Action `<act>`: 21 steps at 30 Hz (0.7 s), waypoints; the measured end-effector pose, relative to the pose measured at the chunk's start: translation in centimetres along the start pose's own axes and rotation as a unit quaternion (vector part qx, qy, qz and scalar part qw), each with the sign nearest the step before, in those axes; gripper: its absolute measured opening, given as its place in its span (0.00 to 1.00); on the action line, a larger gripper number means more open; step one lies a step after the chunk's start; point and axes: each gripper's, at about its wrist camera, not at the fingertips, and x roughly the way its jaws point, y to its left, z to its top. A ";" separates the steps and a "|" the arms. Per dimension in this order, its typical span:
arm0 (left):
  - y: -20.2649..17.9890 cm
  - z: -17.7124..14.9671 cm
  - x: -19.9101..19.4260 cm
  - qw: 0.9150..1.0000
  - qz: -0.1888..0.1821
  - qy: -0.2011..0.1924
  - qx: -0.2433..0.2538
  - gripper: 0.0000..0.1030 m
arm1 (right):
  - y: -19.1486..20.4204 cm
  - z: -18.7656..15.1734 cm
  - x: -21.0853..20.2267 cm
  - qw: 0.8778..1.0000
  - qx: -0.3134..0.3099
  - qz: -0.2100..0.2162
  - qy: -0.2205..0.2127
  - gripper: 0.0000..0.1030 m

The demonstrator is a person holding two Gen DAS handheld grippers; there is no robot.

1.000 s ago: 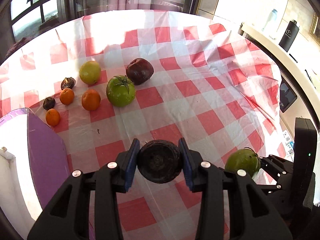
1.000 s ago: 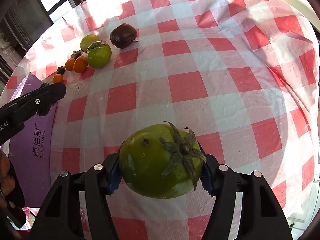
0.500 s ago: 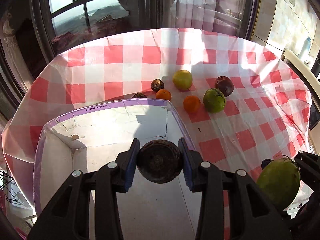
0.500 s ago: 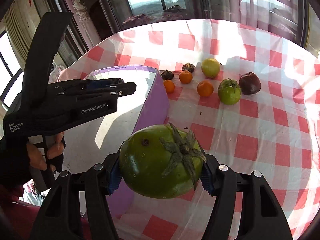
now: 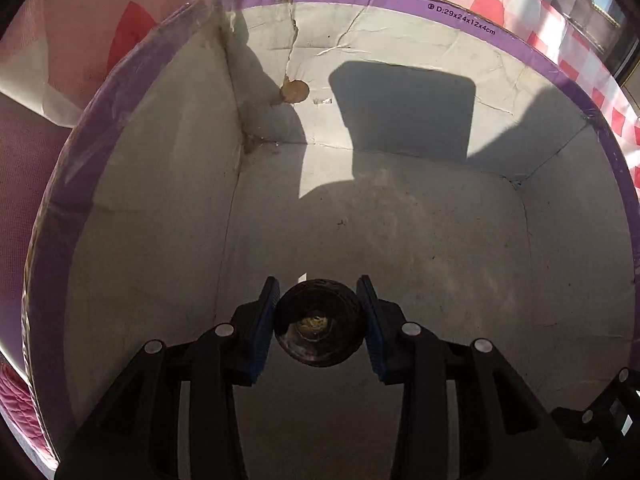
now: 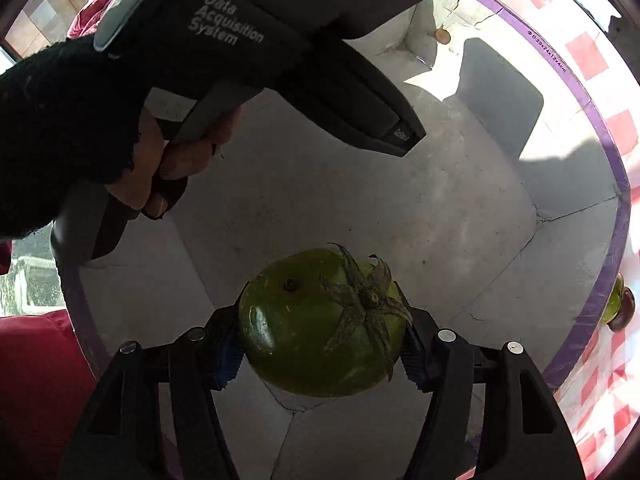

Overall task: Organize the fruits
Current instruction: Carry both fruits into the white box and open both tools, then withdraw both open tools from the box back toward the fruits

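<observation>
A second before, both grippers were over the checked tablecloth; now they hung above the purple-rimmed cardboard box (image 5: 400, 4) (its pale floor bare). The left gripper (image 5: 319, 322) remained clamped on a small dark round fruit (image 5: 320, 322); the right gripper (image 6: 320, 344) kept its grip on the large green tomato-like fruit (image 6: 312, 328); both seemed ready for release.

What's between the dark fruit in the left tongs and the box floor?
Nothing: bare box floor below the dark fruit, per the left wrist view.

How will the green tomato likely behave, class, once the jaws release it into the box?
The green tomato is round and glossy, so it would probably roll on the box floor. It looks firm and undented between the right gripper jaws, so probably sturdy.
</observation>
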 end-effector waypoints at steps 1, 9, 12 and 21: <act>0.3 -0.1 0.1 1.000 -0.001 0.002 -0.007 0.39 | 0.4 0.2 0.6 1.000 -0.010 -0.011 0.014 0.61; 0.2 -1.3 0.3 1.000 0.005 -0.006 -0.003 0.40 | 1.3 -0.3 1.9 0.998 -0.018 -0.031 0.052 0.61; 0.5 -1.8 0.0 1.000 -0.008 -0.021 -0.006 0.47 | 1.3 -0.7 2.1 0.997 -0.011 -0.034 0.062 0.61; -1.1 -2.3 -0.6 0.995 -0.094 -0.022 0.002 0.88 | 0.5 0.4 2.0 0.998 -0.019 -0.029 0.060 0.74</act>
